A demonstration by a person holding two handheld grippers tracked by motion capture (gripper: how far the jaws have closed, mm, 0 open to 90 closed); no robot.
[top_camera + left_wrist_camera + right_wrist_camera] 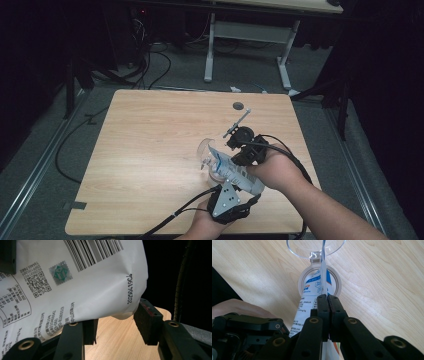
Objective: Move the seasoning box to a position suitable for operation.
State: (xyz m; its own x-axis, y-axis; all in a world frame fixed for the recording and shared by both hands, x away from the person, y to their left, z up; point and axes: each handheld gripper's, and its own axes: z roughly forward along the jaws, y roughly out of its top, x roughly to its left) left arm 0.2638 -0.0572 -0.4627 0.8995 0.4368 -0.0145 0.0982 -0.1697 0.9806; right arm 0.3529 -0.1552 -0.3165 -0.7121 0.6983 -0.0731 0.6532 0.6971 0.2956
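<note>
Pouch (231, 170), a white printed refill bag, hangs over the mouth of a clear jar (209, 159) near the front right of the bench (150, 150), seen from the high view, where the right tool (239, 152) grips it from above and the left tool (227, 192) sits at its lower end; held this way, I judge, so the bag can be fed or emptied into the jar. From the left tool's view its jaws stand part-open either side of the pouch's bottom corner (100, 285), the pads seemingly not pressing it (one pad is half covered by the bag, so contact is hard to rule out), and the print fills much of the frame, cut off at the top and left. From the right tool's view the jaws are closed tight on the pouch's thin edge (323, 277), steadying it upright over the jar's ring-shaped mouth (337, 277), with the hinged clear lid (312, 250) flipped back beyond it; the jar's inside is hidden by the bag.
</note>
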